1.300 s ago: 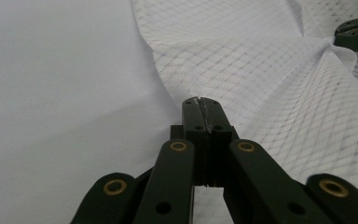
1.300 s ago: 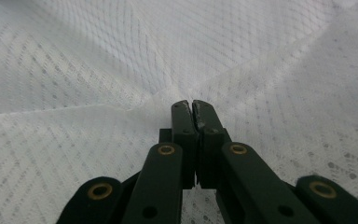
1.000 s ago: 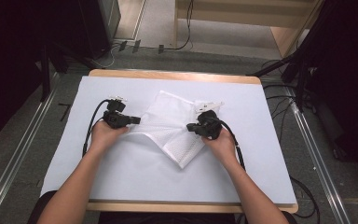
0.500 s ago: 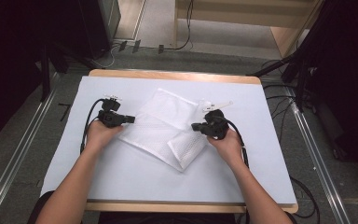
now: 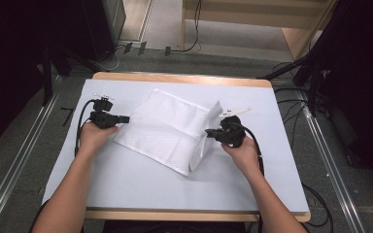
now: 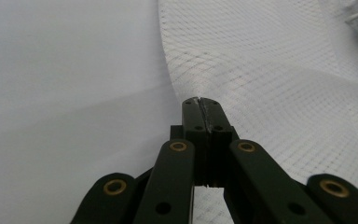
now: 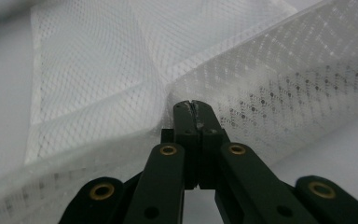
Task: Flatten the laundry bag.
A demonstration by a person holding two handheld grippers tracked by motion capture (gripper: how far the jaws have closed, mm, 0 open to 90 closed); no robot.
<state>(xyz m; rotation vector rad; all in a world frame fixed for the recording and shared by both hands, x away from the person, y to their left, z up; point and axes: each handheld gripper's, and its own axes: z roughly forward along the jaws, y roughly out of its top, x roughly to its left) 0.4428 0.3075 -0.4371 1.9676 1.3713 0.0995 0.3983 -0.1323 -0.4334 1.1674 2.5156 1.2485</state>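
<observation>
Under folded mesh bag [image 5: 175, 128], lower layer hidden; edges blurred

Both grippers, left gripper [image 5: 125, 118] and right gripper [image 5: 209, 132], are black with brass-coloured rivets, trailing black cables; forearms bare.
</observation>
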